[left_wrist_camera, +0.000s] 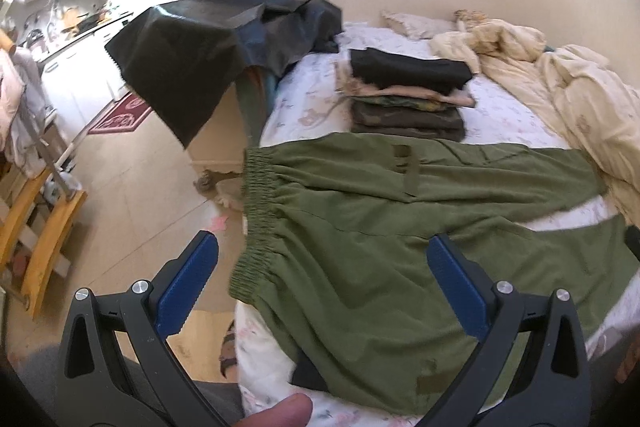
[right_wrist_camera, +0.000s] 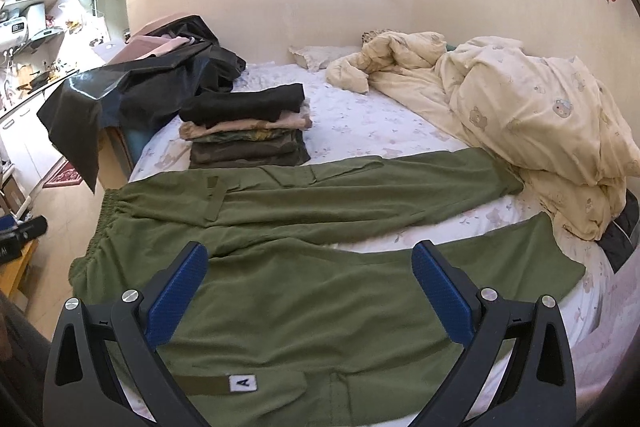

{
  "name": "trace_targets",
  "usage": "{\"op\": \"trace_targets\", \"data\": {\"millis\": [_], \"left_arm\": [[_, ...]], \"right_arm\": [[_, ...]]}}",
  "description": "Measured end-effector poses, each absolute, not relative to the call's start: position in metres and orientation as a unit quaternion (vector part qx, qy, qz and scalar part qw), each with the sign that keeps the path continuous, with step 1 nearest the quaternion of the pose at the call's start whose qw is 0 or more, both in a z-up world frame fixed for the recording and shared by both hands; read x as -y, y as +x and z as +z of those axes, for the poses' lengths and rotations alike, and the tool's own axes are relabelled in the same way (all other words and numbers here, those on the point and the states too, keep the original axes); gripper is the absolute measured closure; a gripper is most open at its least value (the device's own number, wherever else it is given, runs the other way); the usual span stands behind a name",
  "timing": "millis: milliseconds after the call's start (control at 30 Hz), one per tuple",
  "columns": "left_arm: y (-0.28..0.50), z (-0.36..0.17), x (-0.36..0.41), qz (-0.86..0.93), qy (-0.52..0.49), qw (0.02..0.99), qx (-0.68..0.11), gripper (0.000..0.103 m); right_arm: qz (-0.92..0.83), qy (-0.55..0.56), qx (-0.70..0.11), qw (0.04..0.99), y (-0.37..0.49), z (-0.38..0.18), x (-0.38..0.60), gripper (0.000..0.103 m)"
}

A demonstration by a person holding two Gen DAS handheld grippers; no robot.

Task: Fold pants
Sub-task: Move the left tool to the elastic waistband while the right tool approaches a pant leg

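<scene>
Olive green pants [left_wrist_camera: 360, 227] [right_wrist_camera: 304, 291] lie spread flat across the near part of the bed, elastic waistband [left_wrist_camera: 256, 211] at the left edge, both legs running right with a strip of sheet between them. My left gripper [left_wrist_camera: 320, 259] is open, hovering above the waist end, nothing between its blue pads. My right gripper [right_wrist_camera: 308, 267] is open too, held over the near leg. A white tag marked "A" [right_wrist_camera: 243, 383] shows on the near leg in the right wrist view.
A stack of folded clothes [left_wrist_camera: 408, 95] [right_wrist_camera: 248, 127] sits on the floral sheet [right_wrist_camera: 360, 123] behind the pants. A cream duvet [right_wrist_camera: 520, 115] is heaped at the right. Dark garments [left_wrist_camera: 208, 39] drape over furniture at the left. Floor and wooden frame [left_wrist_camera: 48, 227] lie left of the bed.
</scene>
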State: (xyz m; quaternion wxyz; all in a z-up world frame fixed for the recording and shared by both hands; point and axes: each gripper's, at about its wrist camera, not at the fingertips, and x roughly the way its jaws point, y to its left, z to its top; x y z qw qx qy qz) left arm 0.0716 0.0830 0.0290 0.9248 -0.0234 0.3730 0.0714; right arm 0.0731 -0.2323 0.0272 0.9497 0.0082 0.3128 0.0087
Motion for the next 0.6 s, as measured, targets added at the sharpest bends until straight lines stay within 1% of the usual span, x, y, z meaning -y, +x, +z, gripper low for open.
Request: {"op": "trace_targets", "data": {"millis": [133,267,433,600], "left_arm": [[0.097,0.030,-0.101,0.095,-0.025,0.915,-0.390,0.000],[0.132,0.029,-0.123,0.110,-0.029,0.900,-0.420,0.000],[0.181,0.031,-0.159,0.157,-0.010,0.892,-0.423,0.000],[0.225,0.014,-0.200,0.205,0.000,0.876,-0.436,0.000]], "right_arm": [[0.001,0.006,-0.317,0.948,0.090,0.030,0.245,0.000],[-0.002,0.028,-0.334,0.942,0.116,0.035,0.270,0.000],[-0.037,0.051,-0.356,0.932,0.158,0.041,0.313,0.000],[-0.077,0.048,-0.370,0.924,0.202,0.034,0.351,0.000]]}}
